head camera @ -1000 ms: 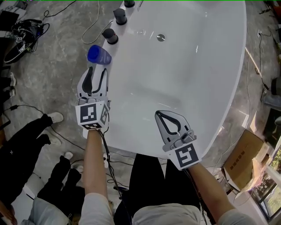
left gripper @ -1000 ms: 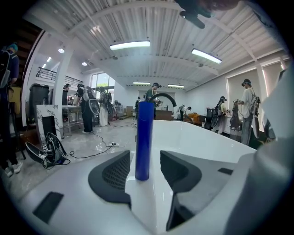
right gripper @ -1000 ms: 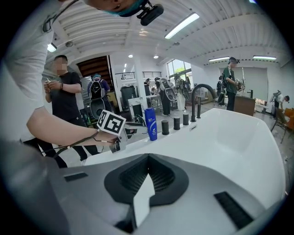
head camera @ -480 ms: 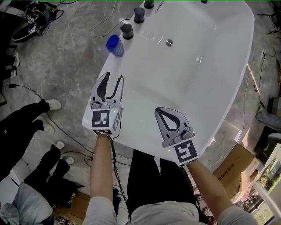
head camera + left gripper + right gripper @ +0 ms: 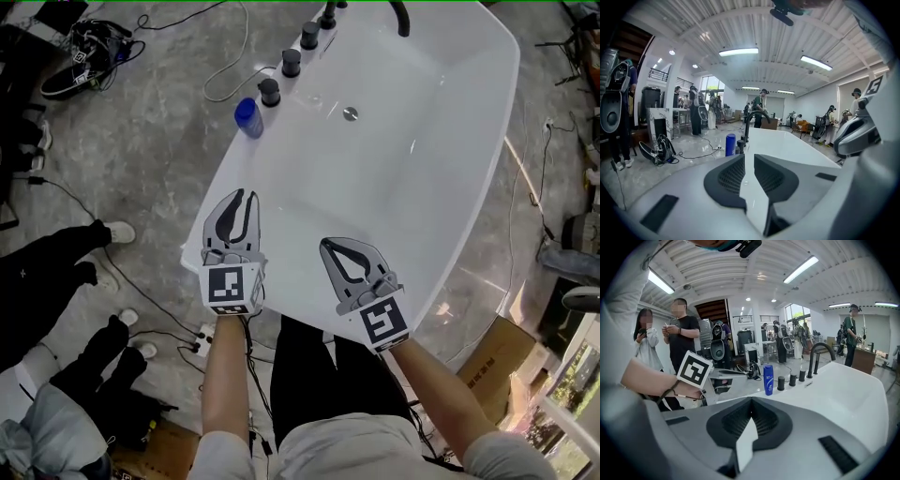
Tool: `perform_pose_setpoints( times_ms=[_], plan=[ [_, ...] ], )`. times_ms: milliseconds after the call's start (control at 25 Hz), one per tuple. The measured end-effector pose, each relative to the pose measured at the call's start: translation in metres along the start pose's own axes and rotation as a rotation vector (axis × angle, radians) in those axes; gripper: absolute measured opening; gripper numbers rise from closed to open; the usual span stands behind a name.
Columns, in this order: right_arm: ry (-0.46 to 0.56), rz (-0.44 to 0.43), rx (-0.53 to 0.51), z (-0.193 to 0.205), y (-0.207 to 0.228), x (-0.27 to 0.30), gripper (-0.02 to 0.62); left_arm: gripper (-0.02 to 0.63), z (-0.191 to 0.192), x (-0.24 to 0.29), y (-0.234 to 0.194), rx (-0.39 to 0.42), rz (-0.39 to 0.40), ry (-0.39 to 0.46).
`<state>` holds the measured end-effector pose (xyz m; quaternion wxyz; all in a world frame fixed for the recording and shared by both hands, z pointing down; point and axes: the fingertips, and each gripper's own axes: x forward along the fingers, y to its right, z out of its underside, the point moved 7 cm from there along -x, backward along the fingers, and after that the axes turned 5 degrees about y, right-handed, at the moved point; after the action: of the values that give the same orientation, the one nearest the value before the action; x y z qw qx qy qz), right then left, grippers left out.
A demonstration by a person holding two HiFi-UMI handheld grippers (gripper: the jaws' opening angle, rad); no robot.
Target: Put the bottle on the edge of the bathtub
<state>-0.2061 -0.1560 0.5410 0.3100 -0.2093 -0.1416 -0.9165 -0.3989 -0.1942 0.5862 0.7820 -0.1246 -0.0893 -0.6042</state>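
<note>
Head view: a glossy white oval bathtub (image 5: 403, 206) holds only a round metal drain (image 5: 350, 113) in its smooth basin. The blue cylindrical bottle (image 5: 248, 118) stands upright on the bathtub's left rim, just beside the nearest round black knob (image 5: 270, 91). The left gripper (image 5: 242, 197) and right gripper (image 5: 328, 246), both grey, hover over the bathtub's near end, well apart from the bottle.

Left gripper view: its dark ribbed fingers (image 5: 731, 176) have just been closing; a narrow gap remains, with nothing between them.

Right gripper view: its fingers (image 5: 736, 420) meet at the tips, holding nothing.
</note>
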Motion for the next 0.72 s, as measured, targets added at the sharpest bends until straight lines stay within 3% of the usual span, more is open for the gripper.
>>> perform_pose_setpoints(
  times_ms=[160, 560, 720],
  plan=[
    [0.013, 0.001, -0.006, -0.014, -0.009, -0.017, 0.006, 0.032, -0.022, -0.023, 0.015, -0.008, -0.027, 0.021],
    [0.071, 0.015, -0.011, -0.044, -0.016, -0.05, 0.006, 0.011, -0.057, -0.063, 0.046, -0.026, -0.069, -0.003],
    [0.097, 0.01, -0.059, -0.05, -0.017, -0.064, 0.006, 0.011, -0.066, -0.077, 0.061, -0.023, -0.085, 0.0]
  ],
)
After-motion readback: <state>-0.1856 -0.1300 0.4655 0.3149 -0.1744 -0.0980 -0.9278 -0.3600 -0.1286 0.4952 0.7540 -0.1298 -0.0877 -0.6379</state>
